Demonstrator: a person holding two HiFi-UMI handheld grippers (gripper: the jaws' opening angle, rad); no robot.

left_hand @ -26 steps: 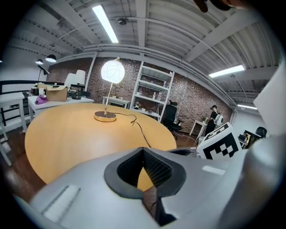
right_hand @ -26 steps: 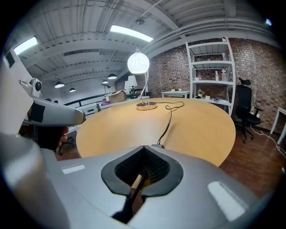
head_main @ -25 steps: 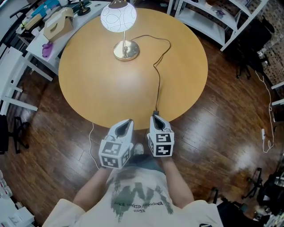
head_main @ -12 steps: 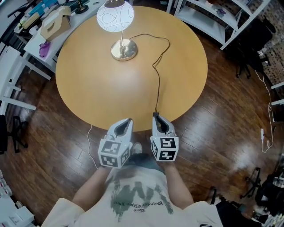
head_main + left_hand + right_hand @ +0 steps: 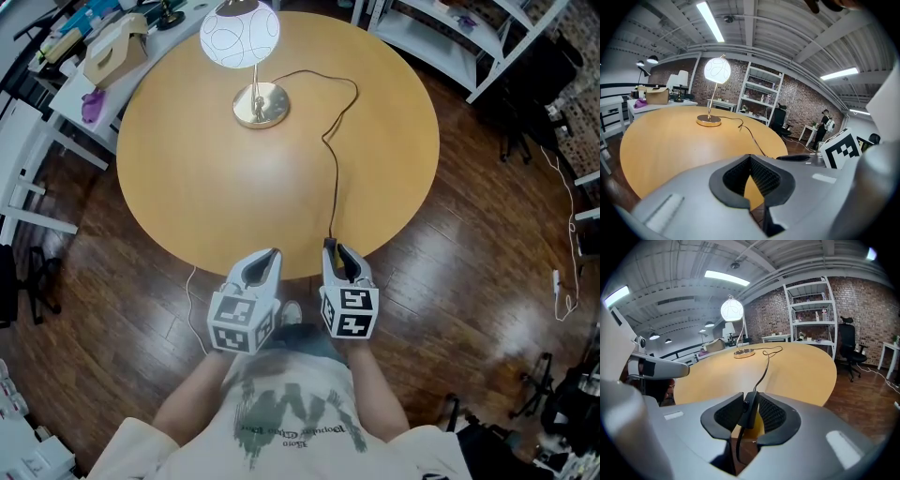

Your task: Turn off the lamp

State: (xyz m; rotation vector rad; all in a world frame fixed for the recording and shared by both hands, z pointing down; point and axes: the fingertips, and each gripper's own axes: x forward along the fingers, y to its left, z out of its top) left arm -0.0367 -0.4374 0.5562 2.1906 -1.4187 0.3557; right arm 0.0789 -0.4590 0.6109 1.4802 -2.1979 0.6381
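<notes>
One lamp (image 5: 240,37), right gripper (image 5: 748,420), fingers (image 5: 727,416) opening round switch (image 5: 750,405) (black)

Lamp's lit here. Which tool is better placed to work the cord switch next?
Right. The switch on the cord sits between the right tool's opening jaws, and the lamp is lit. The left tool has nothing between its jaws and would likely need to shift over.
</notes>
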